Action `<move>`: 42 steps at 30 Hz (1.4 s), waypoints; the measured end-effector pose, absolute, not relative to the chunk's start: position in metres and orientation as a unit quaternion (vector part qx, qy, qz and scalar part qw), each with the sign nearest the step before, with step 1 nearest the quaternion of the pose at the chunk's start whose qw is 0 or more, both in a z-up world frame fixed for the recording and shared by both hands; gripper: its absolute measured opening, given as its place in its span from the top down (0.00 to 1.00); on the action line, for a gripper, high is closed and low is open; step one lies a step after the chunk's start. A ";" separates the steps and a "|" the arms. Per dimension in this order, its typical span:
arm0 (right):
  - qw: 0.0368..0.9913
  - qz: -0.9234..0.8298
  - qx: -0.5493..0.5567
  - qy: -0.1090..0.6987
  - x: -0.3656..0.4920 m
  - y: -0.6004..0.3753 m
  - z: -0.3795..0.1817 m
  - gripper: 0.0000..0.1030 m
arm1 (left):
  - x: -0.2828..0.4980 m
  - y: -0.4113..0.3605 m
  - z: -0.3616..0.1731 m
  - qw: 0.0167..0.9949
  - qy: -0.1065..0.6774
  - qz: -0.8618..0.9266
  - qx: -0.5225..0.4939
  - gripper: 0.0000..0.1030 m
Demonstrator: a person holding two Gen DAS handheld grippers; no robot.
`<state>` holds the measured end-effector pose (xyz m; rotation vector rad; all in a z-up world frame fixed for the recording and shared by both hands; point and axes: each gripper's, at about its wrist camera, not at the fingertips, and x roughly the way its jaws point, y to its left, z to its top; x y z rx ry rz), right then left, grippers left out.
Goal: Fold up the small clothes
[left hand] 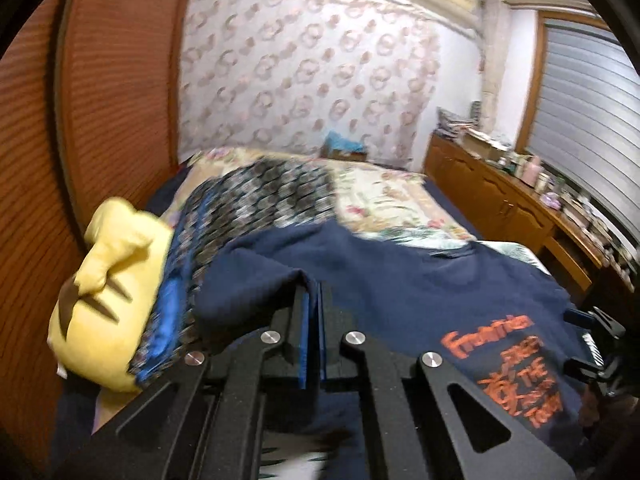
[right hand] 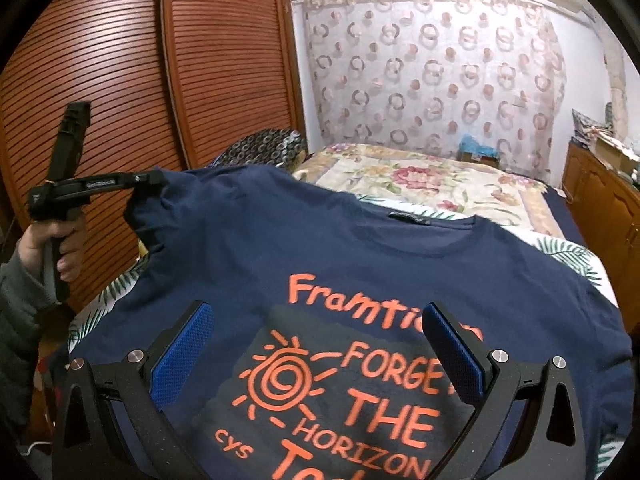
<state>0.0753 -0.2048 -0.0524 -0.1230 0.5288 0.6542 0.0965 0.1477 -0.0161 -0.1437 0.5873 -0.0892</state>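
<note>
A navy T-shirt point(right hand: 320, 248) with orange lettering lies face up on the bed, collar towards the far wall. My left gripper point(left hand: 314, 296) is shut on a fold of the T-shirt point(left hand: 400, 280) at its left sleeve. In the right wrist view the left gripper point(right hand: 158, 184) holds that sleeve corner lifted above the bed, and a person's hand point(right hand: 60, 248) grips its handle. My right gripper point(right hand: 318, 312) hovers open over the printed chest, its blue pads point(right hand: 188, 344) wide apart with nothing between them. The right gripper point(left hand: 596, 344) shows at the right edge of the left wrist view.
A yellow plush cushion point(left hand: 108, 288) and a dark patterned cloth point(left hand: 260, 196) lie left of the shirt. The floral bedspread point(right hand: 420, 184) stretches to the curtained wall. Louvred wooden doors point(right hand: 120, 80) stand along the left; a cluttered wooden cabinet point(left hand: 500, 196) lines the right.
</note>
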 end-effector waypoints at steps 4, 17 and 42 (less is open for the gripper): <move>0.918 0.304 -0.047 0.249 0.073 -0.214 -0.049 0.00 | 0.102 0.112 -0.001 0.955 0.281 -0.081 -0.051 0.96; 0.927 0.276 -0.023 0.252 0.065 -0.212 -0.055 0.00 | 0.094 0.047 -0.004 0.945 0.288 -0.151 -0.036 0.71; 0.853 0.441 -0.135 0.245 0.112 -0.095 -0.051 0.37 | 0.029 0.119 -0.036 0.965 0.254 -0.037 -0.052 0.22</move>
